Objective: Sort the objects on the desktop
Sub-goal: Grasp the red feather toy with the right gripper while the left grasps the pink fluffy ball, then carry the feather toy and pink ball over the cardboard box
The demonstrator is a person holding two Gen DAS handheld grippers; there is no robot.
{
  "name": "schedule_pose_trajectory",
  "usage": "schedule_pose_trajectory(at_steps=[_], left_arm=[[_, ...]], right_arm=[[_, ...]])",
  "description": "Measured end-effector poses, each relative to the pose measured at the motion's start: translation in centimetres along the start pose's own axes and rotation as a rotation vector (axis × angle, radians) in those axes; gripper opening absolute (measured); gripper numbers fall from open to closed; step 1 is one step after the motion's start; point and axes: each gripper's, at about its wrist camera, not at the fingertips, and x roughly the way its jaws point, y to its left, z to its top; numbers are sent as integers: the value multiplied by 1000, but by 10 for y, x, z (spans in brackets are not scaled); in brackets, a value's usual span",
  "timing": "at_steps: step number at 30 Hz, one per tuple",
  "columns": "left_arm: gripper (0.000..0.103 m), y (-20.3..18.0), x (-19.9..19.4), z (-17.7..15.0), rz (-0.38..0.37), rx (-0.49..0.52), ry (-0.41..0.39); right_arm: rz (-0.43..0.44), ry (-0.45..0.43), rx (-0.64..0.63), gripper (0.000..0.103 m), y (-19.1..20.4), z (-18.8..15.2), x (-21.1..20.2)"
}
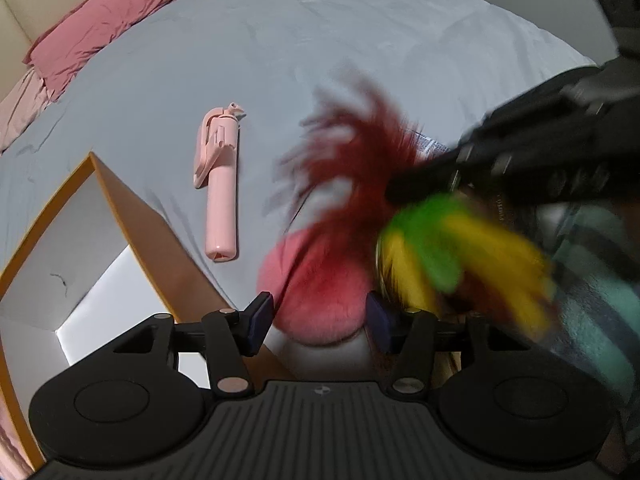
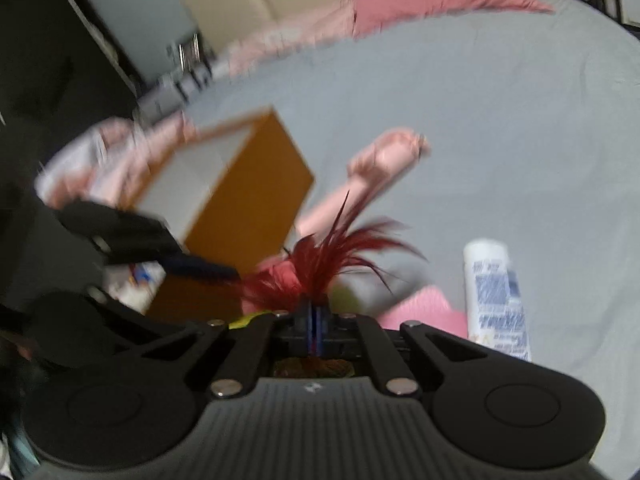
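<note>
Right wrist view: the right gripper [image 2: 315, 322] is clenching a feather toy [image 2: 320, 264]; the left gripper [image 1: 319, 322] is gaping around a pink pompom [image 1: 320, 292].

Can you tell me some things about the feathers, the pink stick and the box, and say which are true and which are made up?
1. The right claw is shut on the feather toy. True.
2. The left claw is squeezing the pink stick. False: it is open, and the stick lies apart on the grey sheet.
3. The feathers are all blue. False: they are red, green and yellow.
4. The box is orange outside and white inside. True.
5. A white tube lies on the sheet. True.
</note>
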Motion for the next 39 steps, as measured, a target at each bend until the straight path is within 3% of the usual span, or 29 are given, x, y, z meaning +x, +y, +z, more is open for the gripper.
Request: schedule_pose_trajectory(at_steps=[4, 8, 14, 21, 32, 39], left_arm=[[61, -4, 10, 9, 26, 29, 10], [61, -5, 25, 16, 36, 28, 52], [61, -7, 45, 22, 30, 39, 134], [53, -5, 69, 33, 49, -42, 196], [49, 16, 46, 18, -4, -209, 73], [49, 27, -16, 5, -48, -298, -81]], right_arm=[[-6, -119, 108, 1, -18, 2, -20], [-74, -182, 147, 1, -28, 5, -26], [-113, -194, 214, 1, -39, 8, -22], [-122, -172, 210, 1, -40, 10, -13], [-122, -189, 198, 1, -39, 6, -18], [-83, -237, 141, 1, -22, 7, -31]])
